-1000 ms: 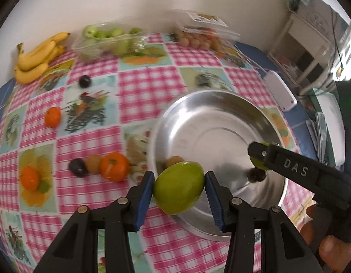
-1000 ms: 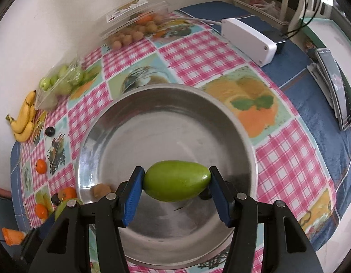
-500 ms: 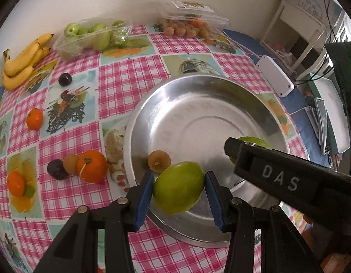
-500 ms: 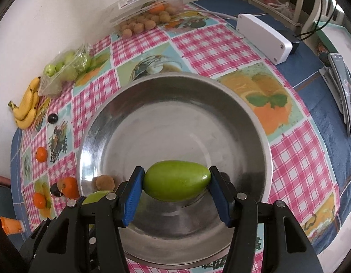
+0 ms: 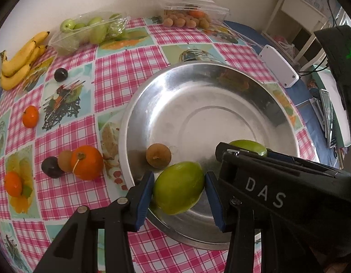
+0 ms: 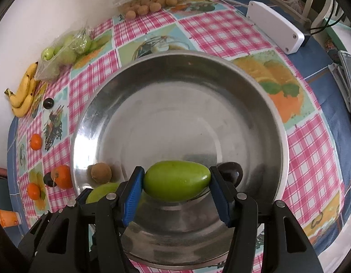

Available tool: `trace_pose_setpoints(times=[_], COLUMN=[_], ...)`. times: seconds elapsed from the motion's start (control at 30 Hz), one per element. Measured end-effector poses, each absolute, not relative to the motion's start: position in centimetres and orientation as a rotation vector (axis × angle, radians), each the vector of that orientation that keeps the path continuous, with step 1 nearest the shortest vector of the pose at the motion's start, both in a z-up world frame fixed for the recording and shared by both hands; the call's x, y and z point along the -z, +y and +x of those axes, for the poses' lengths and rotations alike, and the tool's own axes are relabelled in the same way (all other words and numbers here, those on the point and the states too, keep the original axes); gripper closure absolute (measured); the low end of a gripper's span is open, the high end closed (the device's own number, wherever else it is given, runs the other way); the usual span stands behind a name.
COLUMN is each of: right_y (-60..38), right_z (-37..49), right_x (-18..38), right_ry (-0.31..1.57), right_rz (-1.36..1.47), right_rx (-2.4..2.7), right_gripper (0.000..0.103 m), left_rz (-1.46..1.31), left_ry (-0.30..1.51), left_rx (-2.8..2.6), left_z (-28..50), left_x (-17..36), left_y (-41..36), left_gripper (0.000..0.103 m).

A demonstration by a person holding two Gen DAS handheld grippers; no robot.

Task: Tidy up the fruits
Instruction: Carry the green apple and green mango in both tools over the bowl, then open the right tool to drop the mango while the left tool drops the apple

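Your left gripper is clamped on a rounded green fruit, its blue pads pressing both sides, and it hangs over the near-left rim of the steel bowl. Your right gripper grips an elongated green fruit end to end, low over the near part of the bowl's floor; whether that fruit touches the metal you cannot tell. In the left wrist view the right gripper's black body crosses the lower right, with its green fruit peeking above it.

Inside the bowl, a small brown fruit rests at the left wall, just beyond the fruit in your left gripper. A dark fruit lies on the bowl floor just behind your right gripper's right finger.

On the checked cloth of the surface, just left of the bowl, a large orange sits touching a brown fruit and a dark plum. Two smaller oranges and lie nearer the left edge, well apart. A second plum sits toward the far-left corner, near the bananas. Along the far edge stand a clear tray of green fruits and a clear box of small brown fruits. A white box lies at the right edge.
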State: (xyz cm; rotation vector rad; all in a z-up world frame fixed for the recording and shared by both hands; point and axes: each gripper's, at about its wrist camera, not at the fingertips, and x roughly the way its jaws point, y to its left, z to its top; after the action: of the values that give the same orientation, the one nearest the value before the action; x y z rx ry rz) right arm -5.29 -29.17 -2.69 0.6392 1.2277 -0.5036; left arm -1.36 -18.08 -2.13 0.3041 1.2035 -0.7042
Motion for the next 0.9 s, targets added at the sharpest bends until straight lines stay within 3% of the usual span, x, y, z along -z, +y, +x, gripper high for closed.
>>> trace_pose_setpoints(times=[0.67,0.9], right_y=[-29.2,-29.5], right_z=[-5.3,-5.4], right_x=[2.7,2.0], right_ry=[1.226,1.190], right_rz=[0.640,0.652], right_rx=[0.506,0.514], right_gripper=[0.043,0.043], left_rz=[0.317,0.302], left_ry=[1.195,1.177], left_rx=[0.712,0.707], left_z=[-1.4,-1.1], left_x=[1.9,1.0], left_y=[-18.4,-17.9], left_gripper=[0.052,0.048])
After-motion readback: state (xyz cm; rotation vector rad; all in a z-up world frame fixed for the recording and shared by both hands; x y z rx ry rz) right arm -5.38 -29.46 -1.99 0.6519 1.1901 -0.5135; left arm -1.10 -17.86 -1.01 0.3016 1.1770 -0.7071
